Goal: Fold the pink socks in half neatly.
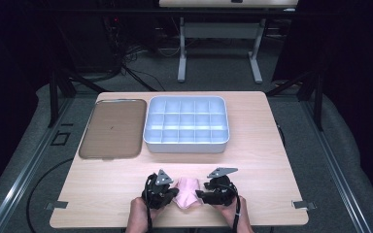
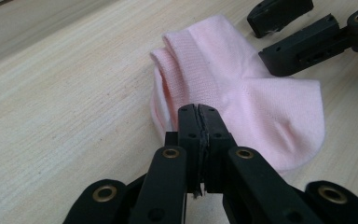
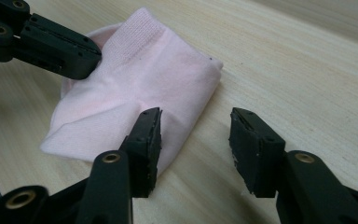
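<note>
Behind the grippers a white compartment box (image 1: 186, 125) and a brown tray (image 1: 112, 128) are seen. A pink sock (image 1: 186, 191) lies between the grippers. The left gripper (image 2: 199, 114) is pressed together at its edge; whether fabric is pinched cannot be told. The right gripper (image 3: 195, 126) is spread, one jaw over the sock.

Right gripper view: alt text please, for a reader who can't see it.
A folded pink sock lies on a pale wooden table, with the right gripper open at its near edge, one jaw over the fabric. The left gripper's shut jaws reach the sock's far cuff.
</note>
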